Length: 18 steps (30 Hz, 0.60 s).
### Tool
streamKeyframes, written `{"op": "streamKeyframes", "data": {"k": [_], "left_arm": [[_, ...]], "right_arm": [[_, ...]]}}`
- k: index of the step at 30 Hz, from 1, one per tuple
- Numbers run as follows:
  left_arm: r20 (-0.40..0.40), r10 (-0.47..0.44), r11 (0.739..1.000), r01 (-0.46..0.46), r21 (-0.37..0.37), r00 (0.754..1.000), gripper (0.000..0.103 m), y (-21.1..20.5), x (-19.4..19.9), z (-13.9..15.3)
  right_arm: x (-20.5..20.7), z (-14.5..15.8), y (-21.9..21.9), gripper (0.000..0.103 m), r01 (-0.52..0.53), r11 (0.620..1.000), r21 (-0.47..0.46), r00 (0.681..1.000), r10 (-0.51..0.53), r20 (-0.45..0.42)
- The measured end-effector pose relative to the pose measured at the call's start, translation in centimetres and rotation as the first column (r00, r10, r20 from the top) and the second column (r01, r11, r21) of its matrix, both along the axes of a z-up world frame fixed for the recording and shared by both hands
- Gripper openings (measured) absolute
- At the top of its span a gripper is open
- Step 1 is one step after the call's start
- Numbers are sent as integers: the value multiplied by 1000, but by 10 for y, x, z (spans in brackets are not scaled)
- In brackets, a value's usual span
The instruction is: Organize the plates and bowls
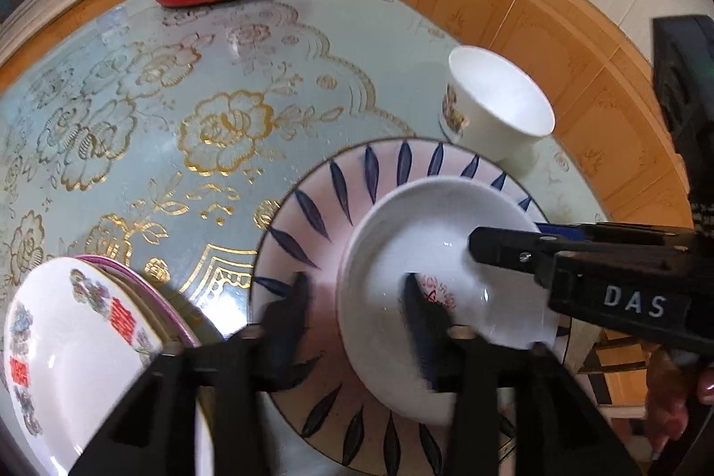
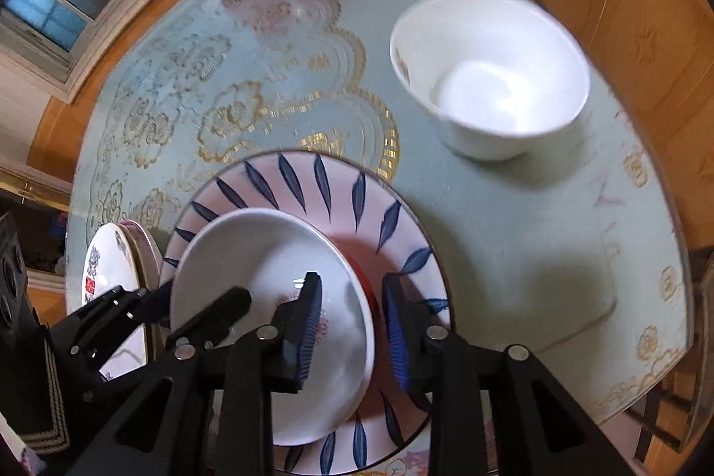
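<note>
small white plate [image 2: 267, 324]: lies on the blue-leaf plate [image 2: 339, 199], toward its 8 o'clock side in the right wrist view.
left tool [image 1: 357, 297]: half open, fingers either side of the small plate's rim, pads clear of it.
right tool [image 2: 352, 324]: slightly open, straddling the opposite rim, gripping nothing.
white bowl [image 2: 491, 74]: upright on the desk [image 2: 535, 235], at 1 o'clock from the plates.
plate stack [image 1: 67, 342]: at 9 o'clock.

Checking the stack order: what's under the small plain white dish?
The small white dish sits on the large round plate with blue leaf strokes, off-centre. The plate's rim shows around it; the plate's middle is covered, so anything between them can't be seen.
</note>
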<state>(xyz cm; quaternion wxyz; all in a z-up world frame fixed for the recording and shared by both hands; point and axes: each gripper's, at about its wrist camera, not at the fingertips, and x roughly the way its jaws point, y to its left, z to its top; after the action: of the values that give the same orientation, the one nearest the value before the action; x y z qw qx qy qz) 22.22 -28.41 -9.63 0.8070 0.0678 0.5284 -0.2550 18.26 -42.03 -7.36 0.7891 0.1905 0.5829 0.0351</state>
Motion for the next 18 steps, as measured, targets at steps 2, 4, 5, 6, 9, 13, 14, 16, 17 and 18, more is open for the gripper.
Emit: {"op": "streamKeyframes", "data": {"k": [2,4,5,6,9,13,14,16,17,18], "left_arm": [[12,0,1000,0,-4,1000,56,2,-2,5],[4,1,1000,-1,-18,1000,60,4,-3,9],[0,2,1000,-2,-28,1000,63,6,-3,11],[-2,3,999,-3,-36,1000,64,7,-3,13],[9,10,998,-10,-60,1000,74,9,-4,22],[12,14,996,-13,-86,1000,80,12,-1,33],[13,18,996,-16,-91,1000,83,12,1,36],[9,22,995,-21,-96,1000,85,11,6,39],[7,27,995,-26,-98,1000,87,10,9,41],[5,32,995,-32,-96,999,87,8,13,43]], "right_arm": [[-5,10,-1,29,13,1000,-4,999,-13,47],[-12,20,-5,30,42,999,-8,996,-41,84],[-15,23,-7,30,56,998,-5,994,-55,96],[-18,25,-10,30,73,997,4,992,-73,107],[-29,30,-23,30,138,989,51,982,-143,123],[-41,32,-44,30,213,975,69,967,-221,124],[-42,31,-50,30,232,970,69,963,-239,121],[-44,28,-62,30,267,961,68,955,-273,112],[-45,26,-71,30,289,955,72,950,-295,106],[-44,26,-77,30,301,950,76,946,-308,104]]}}
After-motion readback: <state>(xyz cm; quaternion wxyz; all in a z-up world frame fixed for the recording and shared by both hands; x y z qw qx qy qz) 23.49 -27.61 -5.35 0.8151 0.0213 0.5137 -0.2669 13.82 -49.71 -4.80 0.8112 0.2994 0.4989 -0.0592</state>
